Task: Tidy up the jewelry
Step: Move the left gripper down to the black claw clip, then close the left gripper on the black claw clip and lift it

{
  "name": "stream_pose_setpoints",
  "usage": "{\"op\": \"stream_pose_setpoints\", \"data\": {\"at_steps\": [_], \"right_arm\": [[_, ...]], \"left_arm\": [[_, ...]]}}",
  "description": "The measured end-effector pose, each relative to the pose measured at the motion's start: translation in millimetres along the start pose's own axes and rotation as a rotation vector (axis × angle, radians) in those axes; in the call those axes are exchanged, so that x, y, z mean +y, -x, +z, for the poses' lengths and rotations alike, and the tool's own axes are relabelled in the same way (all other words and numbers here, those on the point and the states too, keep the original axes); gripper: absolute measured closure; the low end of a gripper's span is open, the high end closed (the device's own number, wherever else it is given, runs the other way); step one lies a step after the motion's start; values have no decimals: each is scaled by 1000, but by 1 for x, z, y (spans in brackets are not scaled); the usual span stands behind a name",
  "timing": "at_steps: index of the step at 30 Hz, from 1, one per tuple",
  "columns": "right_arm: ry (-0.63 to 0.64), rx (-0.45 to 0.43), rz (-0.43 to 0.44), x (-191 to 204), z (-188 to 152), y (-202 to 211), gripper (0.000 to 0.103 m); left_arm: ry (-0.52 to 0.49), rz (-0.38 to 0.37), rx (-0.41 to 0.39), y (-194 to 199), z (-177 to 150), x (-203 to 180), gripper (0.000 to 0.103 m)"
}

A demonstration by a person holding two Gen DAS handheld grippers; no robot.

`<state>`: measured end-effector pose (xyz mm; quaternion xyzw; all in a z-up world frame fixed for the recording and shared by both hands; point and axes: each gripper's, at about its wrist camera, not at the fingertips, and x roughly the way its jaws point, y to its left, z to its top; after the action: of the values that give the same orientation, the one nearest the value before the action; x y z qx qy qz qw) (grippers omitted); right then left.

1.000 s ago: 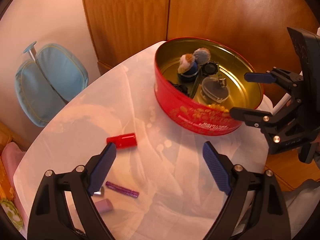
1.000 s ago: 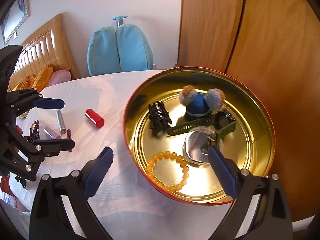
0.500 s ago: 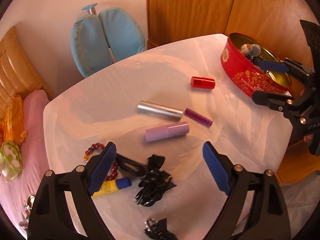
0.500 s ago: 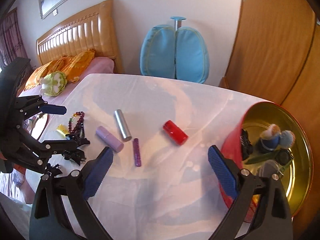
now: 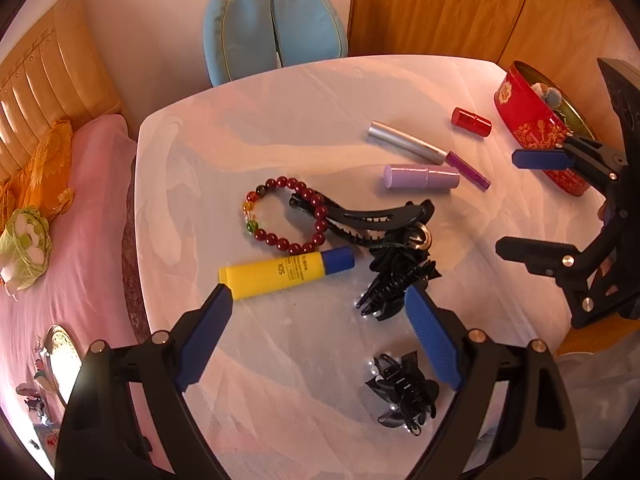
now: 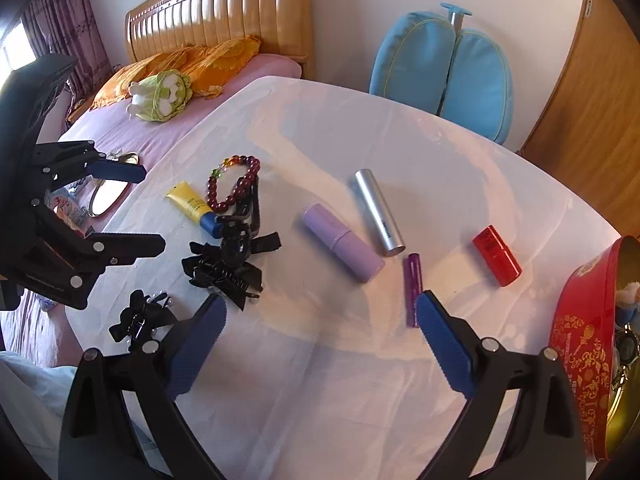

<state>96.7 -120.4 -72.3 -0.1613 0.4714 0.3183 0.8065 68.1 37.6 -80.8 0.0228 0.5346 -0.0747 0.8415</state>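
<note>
Left wrist view: we see the left gripper point(image 5: 316, 316) spread wide with nothing between its blue pads, hanging over the white-covered table point(image 5: 280, 120). Just past its fingertips lies a yellow tube with a blue cap point(image 5: 286, 270); dark print runs along it, too small for us to read. Beyond the tube sits a bracelet of dark red beads point(image 5: 286, 216), a few coloured beads on one side, overlapping the tip of a long black hair claw point(image 5: 372, 218). A bundle of black hair clips point(image 5: 394, 280) crowds against the right pad, and another black bow clip point(image 5: 400, 392) lies nearer the camera.

Farther off we note a silver tube point(image 5: 406, 147), a lilac tube point(image 5: 422, 177), a thin purple stick point(image 5: 468, 170) and a red lipstick case point(image 5: 471, 121). The red tin point(image 5: 532, 120), gold-patterned, stands at the table's far right edge with a pompom item inside; the right gripper point(image 5: 528, 204) partly hides it.

Right wrist view: the right gripper's jaws stand wide and hold nothing. The silver tube carries small lettering we cannot make out. A blue cushioned chair back point(image 6: 444, 76), a bed with a pink sheet point(image 6: 120, 128), an orange pillow point(image 6: 180, 60) and a green plush toy point(image 6: 162, 96) border the table.
</note>
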Motion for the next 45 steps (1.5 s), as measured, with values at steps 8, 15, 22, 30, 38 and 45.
{"op": "stream_pose_setpoints", "data": {"at_steps": [8,15,22,30,38,45], "right_arm": [[0,14,-22,2,-5,3,6],[-69,27,-68,-25,-24,12,6],[-116,24,-107,-45,-43,27,6],[-136,17,-129,-53,-50,34,6],[-126,4,-122,-52,-43,34,6],[-133,2,-129,-57,-41,35,6]], "left_arm": [[-40,-53,11,-18,8,-13,17],[-125,-88,22,-34,20,-47,17],[-198,-52,20,-47,26,-73,50],[-125,-90,9,-44,38,-57,97],[-135,-120,-38,-22,53,-52,103],[-122,-98,-30,-28,53,-50,29]]}}
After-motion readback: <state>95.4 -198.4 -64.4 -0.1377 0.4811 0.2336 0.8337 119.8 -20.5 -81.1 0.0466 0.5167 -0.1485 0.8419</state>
